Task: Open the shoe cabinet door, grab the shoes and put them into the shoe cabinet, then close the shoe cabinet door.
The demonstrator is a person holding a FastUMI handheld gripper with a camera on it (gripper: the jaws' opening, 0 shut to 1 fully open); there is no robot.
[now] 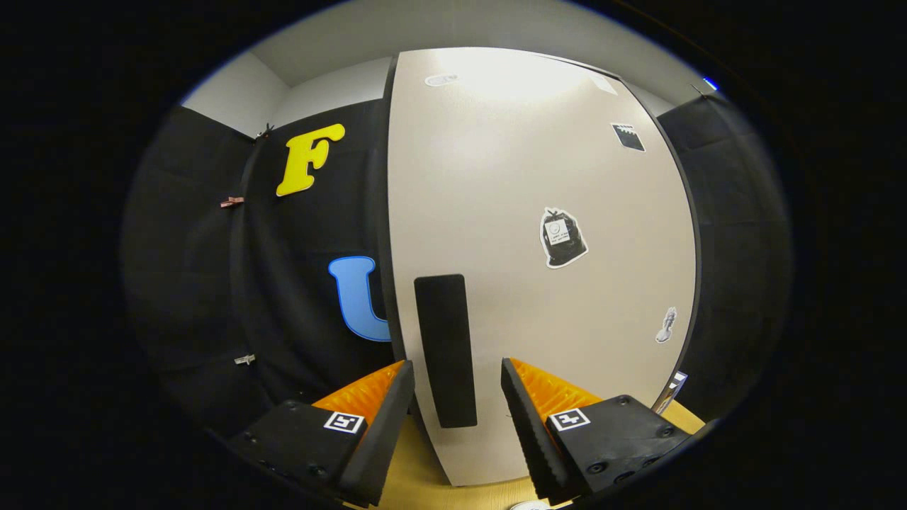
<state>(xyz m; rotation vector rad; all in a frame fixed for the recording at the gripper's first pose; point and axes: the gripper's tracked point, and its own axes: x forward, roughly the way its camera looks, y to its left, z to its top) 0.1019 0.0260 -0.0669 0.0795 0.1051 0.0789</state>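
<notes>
The shoe cabinet door [538,212] is a tall pale panel with dark edges, standing straight ahead of me. A long black handle strip [445,350] runs upright near its left edge. My gripper [453,382] is open, and the lower part of the handle shows in the gap between the two fingers, a little beyond their tips. The left finger sits over the door's left edge. Nothing is held. I cannot tell whether the door is fully closed or slightly ajar.
Stickers dot the door: a dark bag-shaped one [562,238] at mid height, a small black one [628,137] higher up. Black cloth wall [305,234] lies left and right of the cabinet. A light wooden surface [425,474] lies beneath the fingers.
</notes>
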